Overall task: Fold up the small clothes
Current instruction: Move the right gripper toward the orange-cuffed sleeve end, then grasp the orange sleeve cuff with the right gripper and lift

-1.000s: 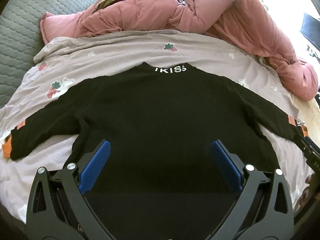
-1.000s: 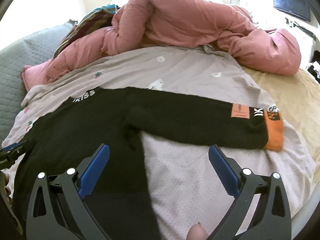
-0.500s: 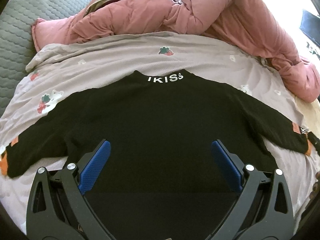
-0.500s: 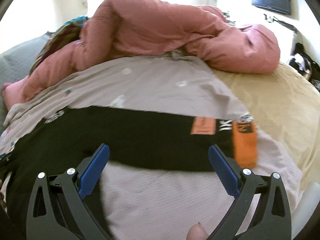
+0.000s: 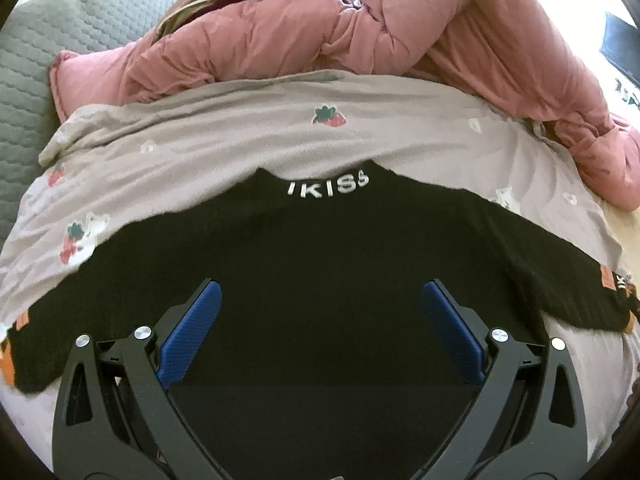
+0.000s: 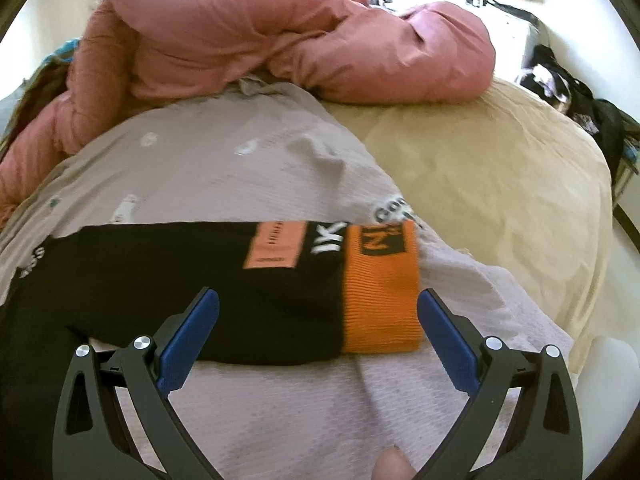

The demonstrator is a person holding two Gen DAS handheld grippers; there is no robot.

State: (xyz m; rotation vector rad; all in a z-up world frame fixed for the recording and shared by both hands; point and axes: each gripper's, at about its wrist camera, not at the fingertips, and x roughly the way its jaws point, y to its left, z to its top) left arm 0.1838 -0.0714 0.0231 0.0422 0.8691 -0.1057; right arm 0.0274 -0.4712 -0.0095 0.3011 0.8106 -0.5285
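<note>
So, from the left wrist view: the black sweater (image 5: 320, 280) lay spread flat on the bed, back up w/ white lettering at the collar, on a pale printed sheet (image 5: 224, 140); both sleeves were stretched out to the sides, the far ends showing bits of orange. The left gripper (image 5: 320, 312) hovered over the lower middle of the body, blue pads (image 5: 188, 340) set wide apart, nothing between them, and I couldn't tell whether they touched the fabric. A pink quilt (image 5: 400, 32) was bunched along the head of the bed, grey quilted cushion (image 5: 28, 60) off to the side. No fold was visible anywhere, so I'd judge the garment laid out & smoothed but the folding proper not begun. From the right wrist view: the right gripper (image 6: 318, 332) was low over the sweater's sleeve (image 6: 180, 280), just short of the orange cuff (image 6: 380, 300), jaws wide & empty, one pad near each side of the sleeve end; a fingertip (image 6: 394, 464) showed at the bottom edge. Tan bedding (image 6: 500, 184) lay beyond the sheet. Looked to me like the first sleeve fold was abt to start: grab the cuff, bring it in across the body. Left to do, by my reckoning: both sleeves in, then body folded over, prob. once or twice.
</note>
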